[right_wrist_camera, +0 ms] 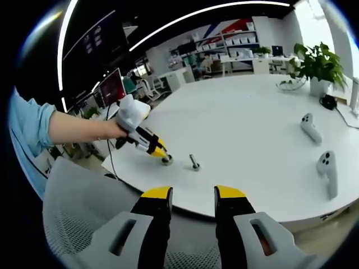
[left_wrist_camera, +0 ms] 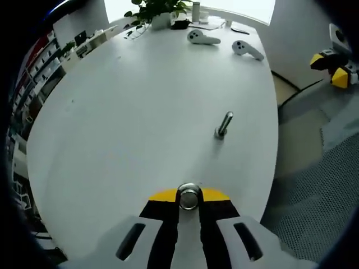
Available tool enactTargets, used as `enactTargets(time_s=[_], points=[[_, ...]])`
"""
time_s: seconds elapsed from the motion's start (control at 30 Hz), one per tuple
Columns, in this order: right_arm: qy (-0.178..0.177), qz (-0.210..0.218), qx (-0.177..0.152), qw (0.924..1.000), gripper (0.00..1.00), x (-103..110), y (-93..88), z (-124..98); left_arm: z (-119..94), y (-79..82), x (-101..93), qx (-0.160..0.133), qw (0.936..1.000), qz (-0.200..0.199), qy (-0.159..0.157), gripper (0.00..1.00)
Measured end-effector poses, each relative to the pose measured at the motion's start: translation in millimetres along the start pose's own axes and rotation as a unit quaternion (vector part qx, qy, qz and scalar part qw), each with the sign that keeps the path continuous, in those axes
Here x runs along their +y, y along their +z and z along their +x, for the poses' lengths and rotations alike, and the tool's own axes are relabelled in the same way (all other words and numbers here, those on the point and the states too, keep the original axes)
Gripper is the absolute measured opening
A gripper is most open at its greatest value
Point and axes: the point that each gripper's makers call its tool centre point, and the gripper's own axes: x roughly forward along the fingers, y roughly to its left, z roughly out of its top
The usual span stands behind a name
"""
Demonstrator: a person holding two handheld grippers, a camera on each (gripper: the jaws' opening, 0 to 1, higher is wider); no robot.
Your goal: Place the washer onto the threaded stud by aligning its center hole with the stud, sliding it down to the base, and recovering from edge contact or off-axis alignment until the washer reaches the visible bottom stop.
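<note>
- Holding the washer pinched between the yellow tips of your left tool, you keep its flat face and center hole turned up toward the camera, which lets you sight the hole against the target.
- The threaded stud stands on the white table at about 1 o'clock from the washer in the left gripper view, clearly apart from it; nothing sits on it yet, so the placing is still ahead of you.
- In the right gripper view the left tool comes in from 9 o'clock with your hand around its white grip, its tip low over the table just beside the stud.
- Your right tool hangs back off the table edge, jaws parted with a clear gap and gripping nothing; I judge it is parked there to stay out of the way.
- The stud looks tilted in the left gripper view, though the fisheye may account for that, so expect to level the washer over its top before lowering.
- Two white controllers and a potted plant sit at the far edge, around 12 o'clock, well clear of your path.
</note>
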Motion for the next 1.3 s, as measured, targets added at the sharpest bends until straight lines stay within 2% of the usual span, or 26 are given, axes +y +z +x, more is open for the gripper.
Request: enactTargets(time_s=[0.23,0.43,0.47,0.53,0.6,0.67,0.83,0.93,1.1,1.23,1.3], points=[[0.000,0.001,-0.003,1.0000,0.32,-0.1,0.4,-0.3,4.6,5.9,-9.7,0.000,0.9999,0.010,0.001,0.11],[0.000,0.002,-0.005,1.0000,0.32,0.0,1.2,-0.4,4.0,6.9,-9.5,-0.016,0.9998,0.008,0.000,0.11],[0.000,0.001,-0.005,1.0000,0.32,0.0,1.1,-0.4,3.6,6.9,-8.9,-0.021,0.9993,0.030,-0.002,0.11],[-0.001,0.000,-0.004,1.0000,0.33,-0.3,0.9,-0.4,1.5,7.4,-4.6,-0.026,0.9979,0.058,0.015,0.16],[-0.001,0.000,-0.003,1.0000,0.33,-0.2,0.7,-0.3,-2.2,6.0,-3.3,-0.030,0.9979,0.054,0.020,0.24],[0.000,-0.001,-0.002,1.0000,0.32,0.2,0.6,-0.2,-9.9,8.0,-1.0,-0.044,0.9985,0.028,0.016,0.24],[0.004,-0.003,0.000,1.0000,0.32,1.4,0.2,0.0,-35.7,4.8,8.3,-0.063,0.9974,0.004,0.034,0.28],[0.004,-0.006,0.001,1.0000,0.32,1.6,-0.2,0.3,-57.6,-0.7,13.4,-0.077,0.9959,-0.015,0.046,0.22],[0.010,-0.011,0.006,0.9999,0.32,3.8,-1.3,0.8,-85.2,-14.8,11.2,-0.092,0.9936,-0.034,0.055,0.23],[0.012,-0.011,0.007,0.9998,0.32,4.5,-1.6,0.9,-110.9,-18.0,8.2,-0.128,0.9869,-0.070,0.069,0.23],[0.013,-0.010,0.008,0.9998,0.32,5.0,-1.7,0.9,-126.3,-18.7,3.3,-0.153,0.9812,-0.094,0.072,0.23]])
